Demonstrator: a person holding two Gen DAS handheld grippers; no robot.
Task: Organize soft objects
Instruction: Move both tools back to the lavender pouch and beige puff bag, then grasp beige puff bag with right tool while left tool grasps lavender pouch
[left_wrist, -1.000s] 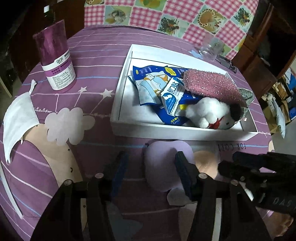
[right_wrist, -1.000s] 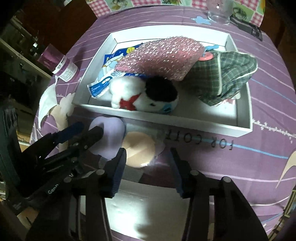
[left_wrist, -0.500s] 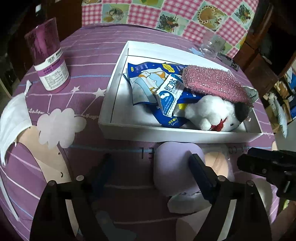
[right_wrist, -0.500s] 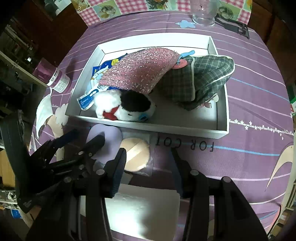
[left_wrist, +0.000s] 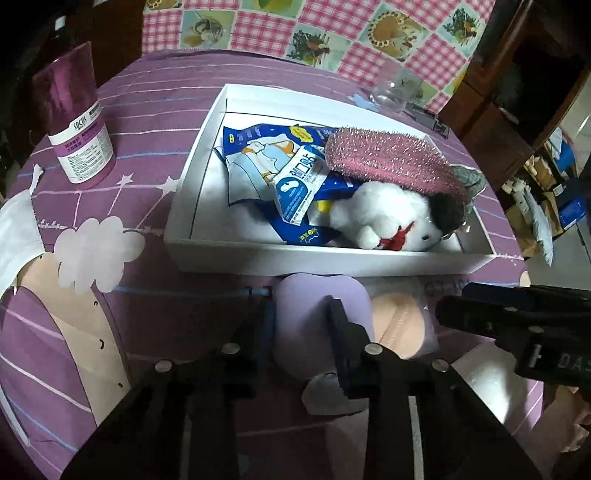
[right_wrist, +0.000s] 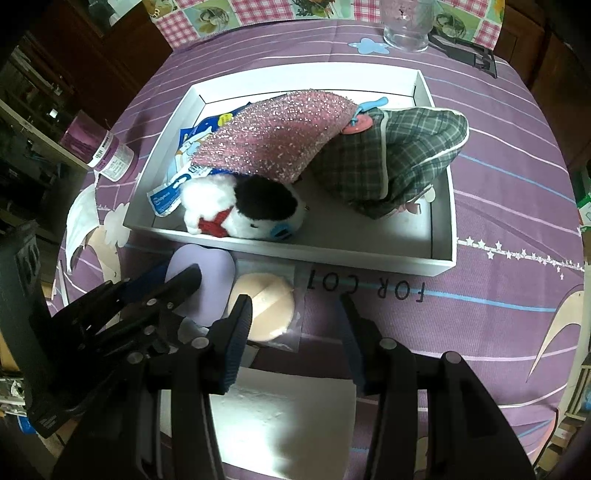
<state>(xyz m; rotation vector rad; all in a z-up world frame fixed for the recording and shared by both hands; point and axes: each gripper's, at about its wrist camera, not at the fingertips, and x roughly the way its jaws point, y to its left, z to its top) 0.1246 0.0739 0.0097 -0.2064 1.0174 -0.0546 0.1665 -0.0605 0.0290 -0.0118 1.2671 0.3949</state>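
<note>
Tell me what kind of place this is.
Likely a home dining or living room: a round table under a purple cartoon-print cloth, a checkered patchwork cloth behind it, dark wooden cabinets alongside.

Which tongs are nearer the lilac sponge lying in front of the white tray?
Left. The left tongs straddle the lilac sponge, one finger on each side. The right tongs are open off to its right, over the tan powder puff and bare cloth.
</note>
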